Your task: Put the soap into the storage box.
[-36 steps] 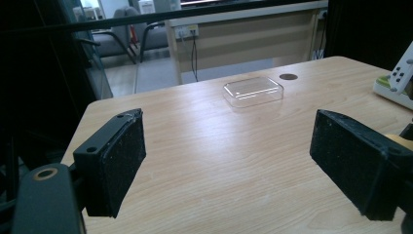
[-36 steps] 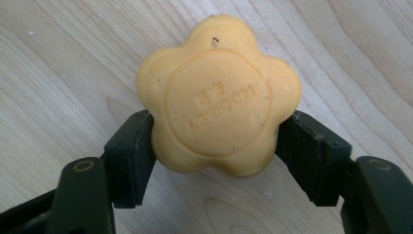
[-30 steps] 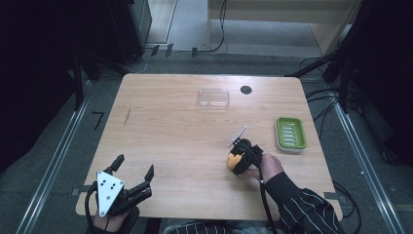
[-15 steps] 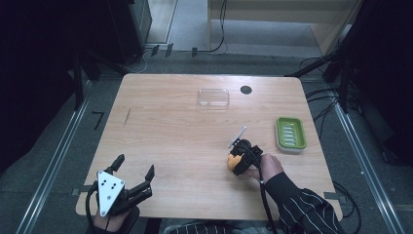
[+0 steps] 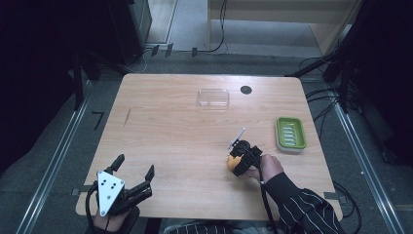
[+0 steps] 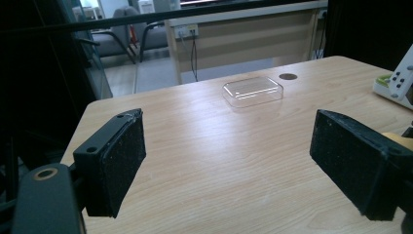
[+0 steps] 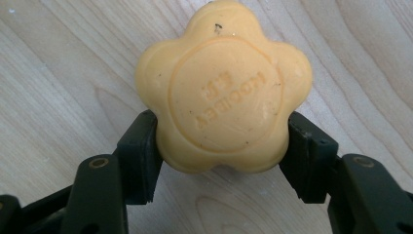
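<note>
My right gripper (image 7: pixel 221 161) pinches the yellow soap (image 7: pixel 223 92), low over the table (image 5: pixel 170 141). My left gripper (image 6: pixel 229 161) waits wide open. The soap is grabbed; the green dish (image 5: pixel 290 133) farther off is empty.

Wooden table (image 5: pixel 165 141), grey floor (image 5: pixel 190 29)

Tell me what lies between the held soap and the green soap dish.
Only bare wood of the table, as the high view shows: nothing sits between the yellow soap in the right gripper and the green soap dish.
</note>
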